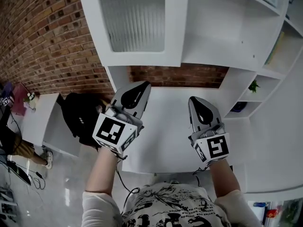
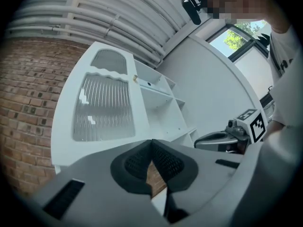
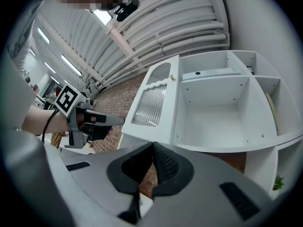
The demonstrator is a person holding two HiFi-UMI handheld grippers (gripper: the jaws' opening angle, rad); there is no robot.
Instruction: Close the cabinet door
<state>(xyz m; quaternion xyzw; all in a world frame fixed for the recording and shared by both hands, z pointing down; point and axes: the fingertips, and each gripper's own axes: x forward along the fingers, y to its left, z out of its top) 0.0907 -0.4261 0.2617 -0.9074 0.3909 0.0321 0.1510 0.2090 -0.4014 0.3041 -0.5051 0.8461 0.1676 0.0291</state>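
Cabinet door point(image 1: 137, 22) stands open, swung out to the left of the white cabinet point(image 1: 222, 37) whose bare upper compartment it belongs to. The door is white with a ribbed glass panel, and in the right gripper view a small brass knob point(image 3: 173, 77) shows on its free edge, next to the open compartment. A brick wall point(image 1: 42, 37) runs behind and to the left of the cabinet, and a white counter point(image 1: 165, 131) lies below it.

The left gripper point(image 1: 144, 85) is held out below the door's lower edge, apart from it. Its jaws are pressed together at the tips with nothing between them; only brick and white surface show through the slit lower down. The right gripper point(image 1: 193, 100) is beside it, over the counter and under the open compartment. Its jaws are likewise closed tip to tip and empty. Neither gripper touches the door or the cabinet.

A small green plant point(image 1: 254, 85) sits on a side shelf at the right, and a black bag point(image 1: 80, 115) rests left of the counter
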